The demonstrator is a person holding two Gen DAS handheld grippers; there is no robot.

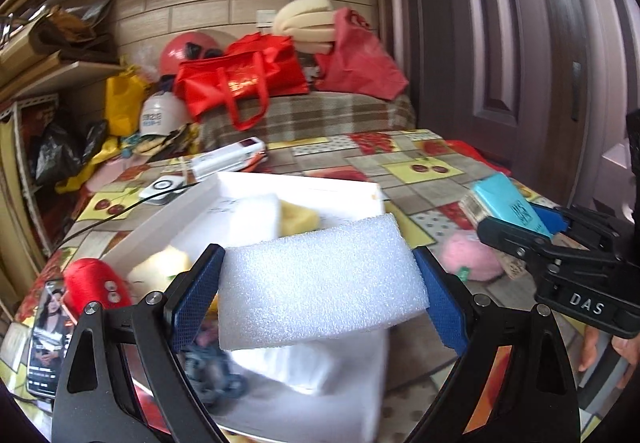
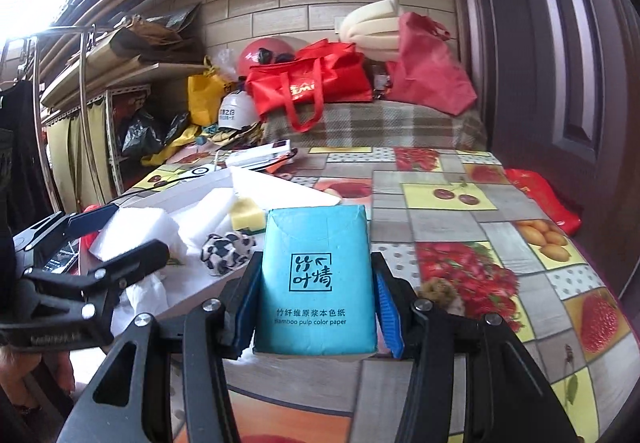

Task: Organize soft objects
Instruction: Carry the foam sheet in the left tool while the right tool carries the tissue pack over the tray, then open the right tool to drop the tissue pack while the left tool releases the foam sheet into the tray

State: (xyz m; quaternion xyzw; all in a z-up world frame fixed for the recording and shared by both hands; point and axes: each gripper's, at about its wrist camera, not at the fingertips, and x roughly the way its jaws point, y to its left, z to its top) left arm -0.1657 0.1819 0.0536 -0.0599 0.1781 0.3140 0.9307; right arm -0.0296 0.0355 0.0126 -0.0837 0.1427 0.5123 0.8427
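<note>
foam block point(image 1: 320, 283) sits clamped between the wide-set blue pads of the left gripper point(image 1: 320, 295), held above the near end of the white box point(image 1: 280, 187) on the fruit-print table point(image 2: 460, 227). the right gripper point(image 2: 316, 307) is squeezed on a teal tissue pack point(image 2: 316, 283) held upright, just right of the box. both pieces look to be mid-carry toward the box, so the step in hand is likely the drop-off; next each needs lowering into a free patch and the jaws spread. inside already lie a yellow sponge point(image 2: 248, 219), white foam slabs point(image 1: 256, 219) and a black-and-white scrunchie point(image 2: 226, 247) (room looks tight at the near end). a pink fluffy thing point(image 1: 472, 255) waits on the table between the grippers, a red speaker point(image 1: 96, 283) stands left of the box, and the two grippers are close enough to crowd each other over the box.
</note>
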